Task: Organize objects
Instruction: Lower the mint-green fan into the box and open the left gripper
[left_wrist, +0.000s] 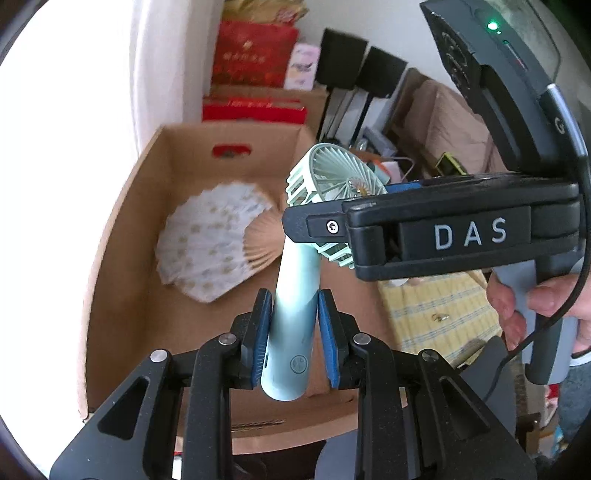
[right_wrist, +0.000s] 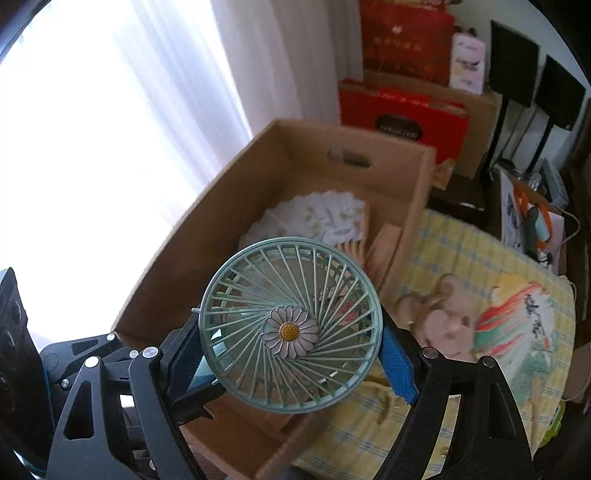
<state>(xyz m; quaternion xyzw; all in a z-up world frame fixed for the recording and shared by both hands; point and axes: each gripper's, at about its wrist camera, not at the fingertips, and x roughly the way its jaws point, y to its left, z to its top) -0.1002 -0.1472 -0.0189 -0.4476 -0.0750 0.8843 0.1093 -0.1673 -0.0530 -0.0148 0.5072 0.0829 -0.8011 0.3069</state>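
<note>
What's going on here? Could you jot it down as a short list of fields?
held item: mint fan, daisy on its grille
left gripper: shut on the fan's handle
right gripper: shut on the fan's round head
fan position: above the box
in the box: paper fan, spread open on the bottom
beside the box: yellow checked cloth

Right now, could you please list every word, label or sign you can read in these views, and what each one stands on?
"DAS": white letters on the right gripper body.
"G": one letter on its grey band; anything further is cut off.
Gold print on the red gift bag: too blurred.
Label on the red box: too blurred.
Round mark on the handheld fan handle: unreadable.
</note>
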